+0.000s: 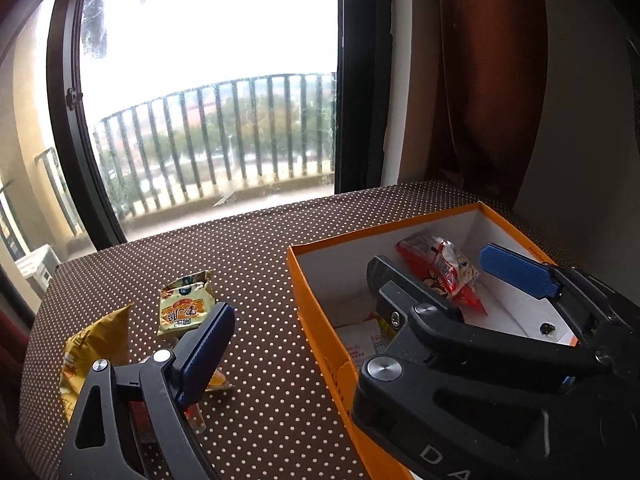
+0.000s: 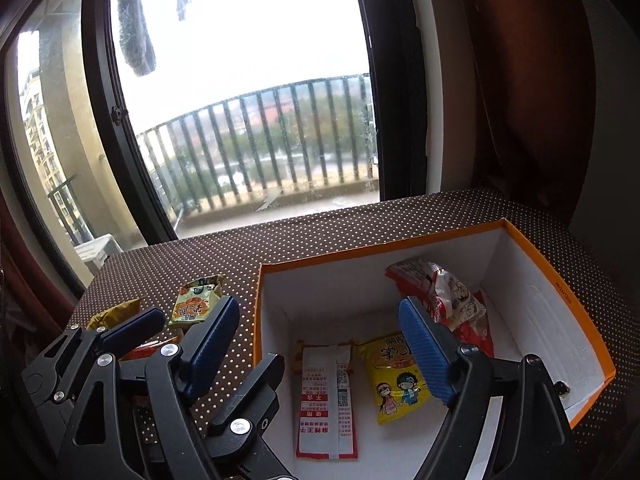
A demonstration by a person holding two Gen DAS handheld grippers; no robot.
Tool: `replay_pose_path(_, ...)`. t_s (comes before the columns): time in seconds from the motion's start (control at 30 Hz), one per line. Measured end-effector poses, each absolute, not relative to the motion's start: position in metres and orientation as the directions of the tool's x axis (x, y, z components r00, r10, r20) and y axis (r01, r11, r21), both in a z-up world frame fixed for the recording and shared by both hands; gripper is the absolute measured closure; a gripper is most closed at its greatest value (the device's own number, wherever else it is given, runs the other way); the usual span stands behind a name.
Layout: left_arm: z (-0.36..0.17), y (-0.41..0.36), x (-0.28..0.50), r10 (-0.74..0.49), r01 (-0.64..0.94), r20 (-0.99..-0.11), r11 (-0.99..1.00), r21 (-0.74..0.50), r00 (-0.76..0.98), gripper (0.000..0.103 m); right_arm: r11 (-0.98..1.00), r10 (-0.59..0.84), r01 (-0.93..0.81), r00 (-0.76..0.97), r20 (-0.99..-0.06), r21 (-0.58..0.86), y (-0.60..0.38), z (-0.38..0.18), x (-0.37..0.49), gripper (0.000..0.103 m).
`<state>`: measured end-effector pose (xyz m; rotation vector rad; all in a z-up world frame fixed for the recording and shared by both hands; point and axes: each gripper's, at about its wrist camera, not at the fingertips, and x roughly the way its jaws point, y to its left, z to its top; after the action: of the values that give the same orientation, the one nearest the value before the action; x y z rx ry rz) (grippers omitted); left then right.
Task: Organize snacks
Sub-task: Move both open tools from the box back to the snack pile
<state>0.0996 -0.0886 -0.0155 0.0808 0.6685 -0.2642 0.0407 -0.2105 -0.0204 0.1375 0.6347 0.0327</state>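
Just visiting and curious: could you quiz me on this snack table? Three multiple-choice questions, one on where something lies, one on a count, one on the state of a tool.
1. Where does the yellow packet with two cartoon children lie?
A. On the dotted tablecloth
B. Inside the orange box
C. On the window sill

2. How many snack packets can be seen inside the orange box?
A. One
B. Three
C. Five

3. How do the jaws of the right gripper stand?
A. Shut on a packet
B. Shut with nothing in them
C. Open with nothing gripped

Answers:
1. B, it lies on the box's white floor beside the white and red packet.
2. B, those two plus the red packet at the back.
3. C, its blue pads stand wide apart above the box, pressing on nothing.
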Motion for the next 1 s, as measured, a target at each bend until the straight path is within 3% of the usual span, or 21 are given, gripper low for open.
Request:
replay_pose_path(0.53, -0.003, -0.070, 0.040, -0.185, 0.226, -0.551, 0.974, 0.007, 0.814, 0.007, 0.994, 0.068, -0.013, 0.854, -0.515, 0.109, -0.192, -0.004, -0.013, 0.018)
replay_pose_path(1.0, -0.020, -0.032, 0.011, -0.076, 0.107, -0.528, 0.994, 0.027, 0.846, 0.003, 0.994, 0.098, -0.066, 0.864, -0.493, 0.081, -0.146, -0.016, -0.034, 0.013)
